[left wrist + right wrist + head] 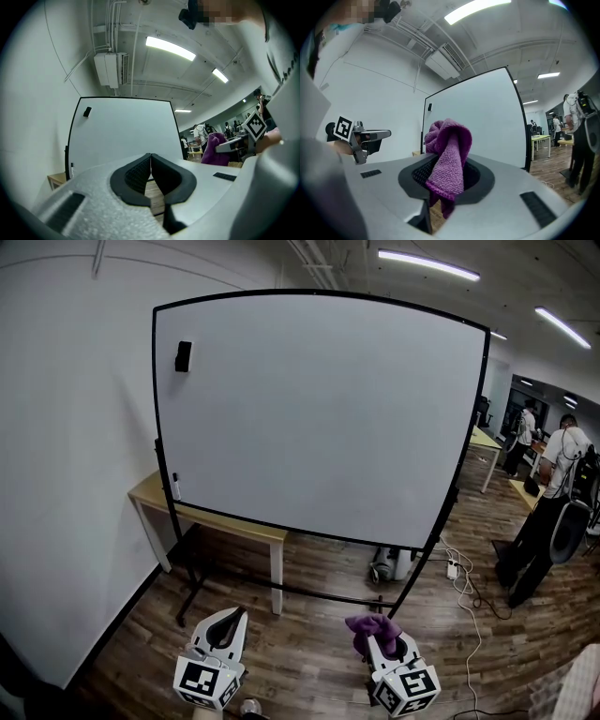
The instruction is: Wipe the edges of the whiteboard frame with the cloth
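A large whiteboard (319, 409) with a thin black frame (155, 409) stands on a wheeled stand ahead of me. It also shows in the left gripper view as the whiteboard (124, 133) and in the right gripper view as the whiteboard (483, 122). My right gripper (380, 638) is low at the bottom, well short of the board, shut on a purple cloth (447, 157) that bunches above its jaws, seen too as the cloth (370, 629). My left gripper (228, 626) is low at the bottom left, jaws together with nothing between them.
A black eraser (183, 356) sticks to the board's top left and a marker (175, 486) hangs at its left edge. A wooden table (206, 517) stands behind the lower left corner. Cables and a power strip (453, 570) lie on the wood floor. People (565, 460) stand far right.
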